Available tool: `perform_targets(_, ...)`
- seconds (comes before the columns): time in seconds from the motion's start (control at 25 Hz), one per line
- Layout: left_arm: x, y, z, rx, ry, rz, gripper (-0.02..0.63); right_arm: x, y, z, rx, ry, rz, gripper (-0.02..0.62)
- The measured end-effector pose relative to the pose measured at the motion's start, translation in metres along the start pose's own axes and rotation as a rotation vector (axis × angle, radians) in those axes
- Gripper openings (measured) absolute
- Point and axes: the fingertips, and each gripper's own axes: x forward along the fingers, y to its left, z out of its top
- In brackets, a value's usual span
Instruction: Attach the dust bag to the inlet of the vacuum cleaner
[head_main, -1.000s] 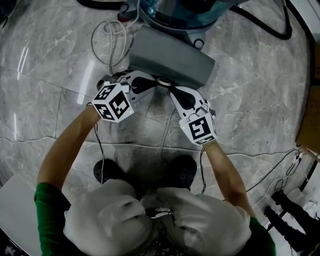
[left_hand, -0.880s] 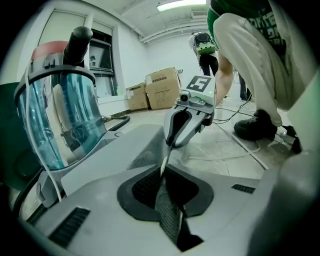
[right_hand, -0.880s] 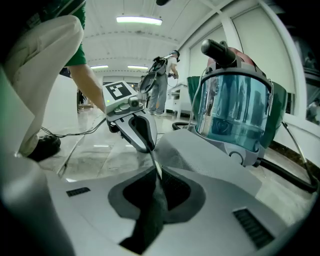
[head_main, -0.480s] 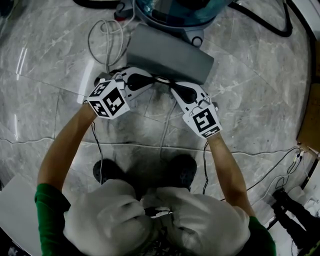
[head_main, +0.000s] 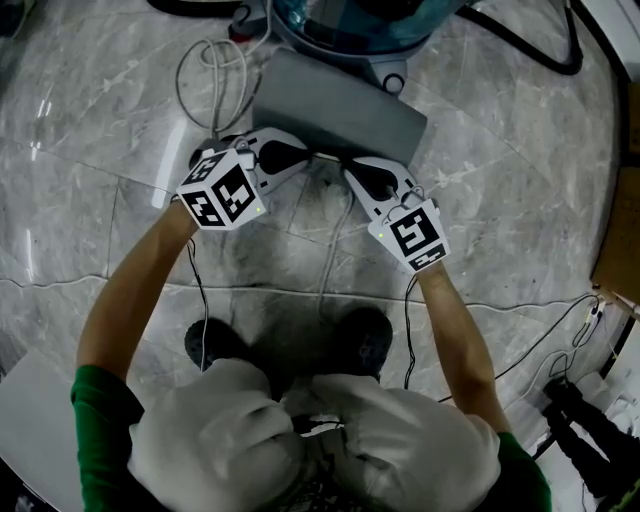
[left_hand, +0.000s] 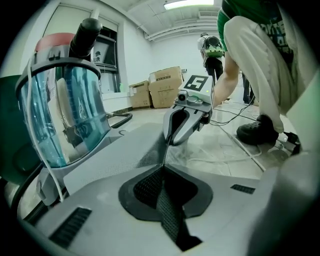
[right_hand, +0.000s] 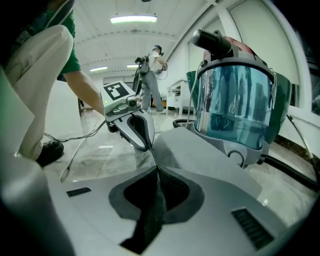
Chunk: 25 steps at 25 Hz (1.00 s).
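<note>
On the grey marble floor (head_main: 500, 210), far centre: one vacuum cleaner (head_main: 360, 25) with a clear blue canister, upright, a black hose (head_main: 530, 55) curving off to its right and a loop of white cable (head_main: 215, 70) lying to its left. Just near of it, touching its base: one dust bag (head_main: 340, 110), grey, flat and oblong, lying on the floor with its long near edge facing the person. Left tool (head_main: 308, 157): jaws closed together on that near edge of the dust bag, a thin seam of the bag pinched between the mesh pads. Right tool (head_main: 347, 166): jaws likewise closed on the same edge, just right of the left tool, the two tips almost meeting and angled in toward each other. Each tool carries a marker cube at its near end, held by a bare forearm. Near centre: a pair of dark shoes (head_main: 365, 335) planted on the floor, with thin black wires trailing from both tools. Far background, left gripper view: stacked cardboard boxes (left_hand: 165, 87) against a wall.
</note>
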Motion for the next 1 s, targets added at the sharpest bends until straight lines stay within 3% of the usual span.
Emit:
perform_targets(0.32, -0.035, 0.006, 0.044, 0.019, -0.077, 0.035, 0.017, -0.032, -0.001, 0.049, -0.027, -0.072, -0.014, 0.026)
perform_targets(1.0, -0.133, 0.032, 0.165, 0.125, -0.200, 0.227, 0.015, -0.111, -0.005, 0.188, -0.186, -0.278, -0.068, 0.026)
